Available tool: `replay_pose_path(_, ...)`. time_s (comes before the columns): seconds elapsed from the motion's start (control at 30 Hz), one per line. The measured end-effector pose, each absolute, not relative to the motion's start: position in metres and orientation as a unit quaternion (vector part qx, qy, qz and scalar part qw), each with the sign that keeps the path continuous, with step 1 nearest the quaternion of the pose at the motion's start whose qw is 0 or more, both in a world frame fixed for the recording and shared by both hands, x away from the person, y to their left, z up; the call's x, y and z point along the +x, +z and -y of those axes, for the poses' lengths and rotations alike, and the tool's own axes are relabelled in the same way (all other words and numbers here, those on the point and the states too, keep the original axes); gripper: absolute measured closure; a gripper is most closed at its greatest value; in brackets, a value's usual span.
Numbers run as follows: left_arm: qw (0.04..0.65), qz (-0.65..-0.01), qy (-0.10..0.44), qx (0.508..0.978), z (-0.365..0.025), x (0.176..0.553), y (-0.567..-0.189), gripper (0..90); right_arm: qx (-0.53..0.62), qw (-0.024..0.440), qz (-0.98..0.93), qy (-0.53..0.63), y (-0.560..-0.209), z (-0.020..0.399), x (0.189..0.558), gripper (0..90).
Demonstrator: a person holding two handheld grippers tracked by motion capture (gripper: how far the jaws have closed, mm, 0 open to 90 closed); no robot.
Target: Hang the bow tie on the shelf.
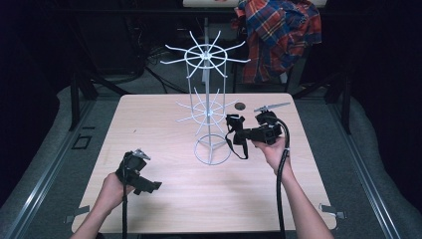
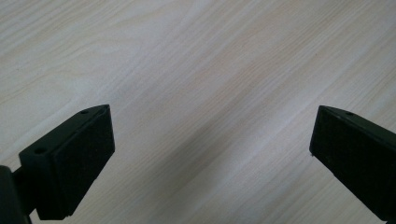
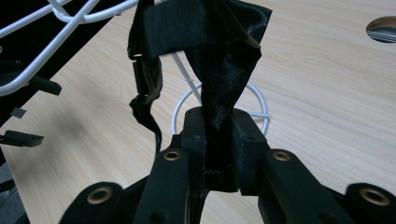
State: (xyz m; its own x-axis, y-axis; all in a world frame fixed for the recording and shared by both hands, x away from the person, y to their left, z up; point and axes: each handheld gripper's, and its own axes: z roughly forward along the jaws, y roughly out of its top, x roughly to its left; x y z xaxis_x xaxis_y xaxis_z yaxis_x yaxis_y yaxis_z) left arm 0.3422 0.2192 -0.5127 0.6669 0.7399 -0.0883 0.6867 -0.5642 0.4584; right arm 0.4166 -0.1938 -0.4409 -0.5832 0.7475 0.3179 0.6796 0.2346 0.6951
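One black strap (image 3: 219,60), one white wire rack (image 1: 208,89), two tools.

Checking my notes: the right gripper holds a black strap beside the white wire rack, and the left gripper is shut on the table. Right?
Not quite. The left gripper is open, as the left gripper view shows: its fingers stand wide apart over the bare table. The rest holds.
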Motion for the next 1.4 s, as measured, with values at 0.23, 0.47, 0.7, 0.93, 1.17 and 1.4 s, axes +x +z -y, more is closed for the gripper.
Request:
replay_pose_path(0.23,0.233,-0.404,0.058,0.882,-0.22,0.342,-0.513,0.1,0.445,0.051,-0.79,0.418,-0.436,0.192,0.413,77.6)
replay_pose_path(0.47,0.234,-0.404,0.058,0.882,-0.219,0.342,-0.513,0.1,0.447,0.063,-0.788,0.419,-0.423,0.2,0.403,77.5)
replay_pose_path(0.7,0.233,-0.403,0.058,0.883,-0.218,0.342,-0.512,0.1,0.443,0.08,-0.785,0.425,-0.413,0.201,0.4,77.6)
replay_pose_path(0.93,0.233,-0.405,0.059,0.882,-0.22,0.342,-0.512,0.1,0.445,0.062,-0.791,0.416,-0.424,0.19,0.408,77.6)
replay_pose_path(1.17,0.233,-0.404,0.059,0.883,-0.22,0.342,-0.512,0.0,0.44,0.05,-0.798,0.408,-0.435,0.18,0.41,77.4)
replay_pose_path(1.4,0.233,-0.404,0.059,0.883,-0.22,0.342,-0.512,0.1,0.433,0.035,-0.812,0.391,-0.447,0.172,0.411,77.2)
